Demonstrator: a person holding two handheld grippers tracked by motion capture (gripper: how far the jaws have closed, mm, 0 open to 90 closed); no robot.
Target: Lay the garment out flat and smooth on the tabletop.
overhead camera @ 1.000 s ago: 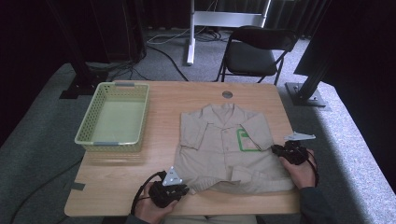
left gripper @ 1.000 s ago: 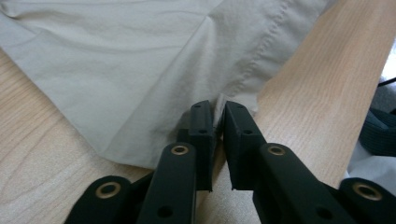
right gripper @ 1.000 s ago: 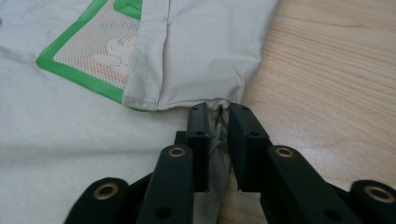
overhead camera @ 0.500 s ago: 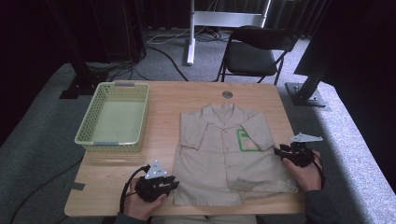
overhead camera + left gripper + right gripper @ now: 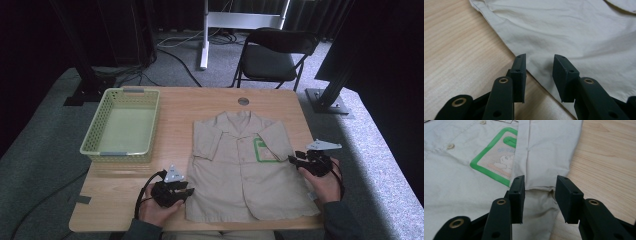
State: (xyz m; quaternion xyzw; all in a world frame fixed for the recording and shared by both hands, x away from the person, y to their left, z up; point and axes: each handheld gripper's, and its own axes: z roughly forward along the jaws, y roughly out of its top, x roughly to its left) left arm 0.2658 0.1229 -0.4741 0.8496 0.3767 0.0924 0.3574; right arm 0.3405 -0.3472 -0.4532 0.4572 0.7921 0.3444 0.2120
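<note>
A beige short-sleeved cotton shirt point(image 5: 247, 167) lies flat, front up, on the pale wood-grain table point(image 5: 180, 110), collar toward 12 o'clock and hem toward 6. The cloth is thin and lightly creased, with small round buttons down the placket. On the chest sits a mesh pocket patch point(image 5: 264, 150) edged in bright green, rounded at the corners. In the right gripper view the patch point(image 5: 496, 162) carries a faint cartoon print and a line of blurred lettering that I cannot read.

At 10 o'clock from the shirt stands a pale green plastic lattice basket point(image 5: 92, 135), rectangular, with grey handle tabs on its short ends. A round grommet hole point(image 5: 243, 101) sits in the table at 12 o'clock. A black folding chair point(image 5: 272, 52) stands beyond the table.

The left gripper point(image 5: 186, 191), black with a grey three-cornered plate, rests at the shirt's lower corner, about 7 o'clock. Its jaws stand moderately apart over the cloth edge, holding nothing point(image 5: 539, 75).

The right gripper point(image 5: 295, 159) sits at 3 o'clock, at the end of the sleeve. Its jaws are likewise apart, framing the sleeve cuff without closing on it point(image 5: 539, 197).

Compared with half a second ago, the left gripper has moved in toward the shirt's corner; the right gripper is much where it was. The shirt has not shifted.
</note>
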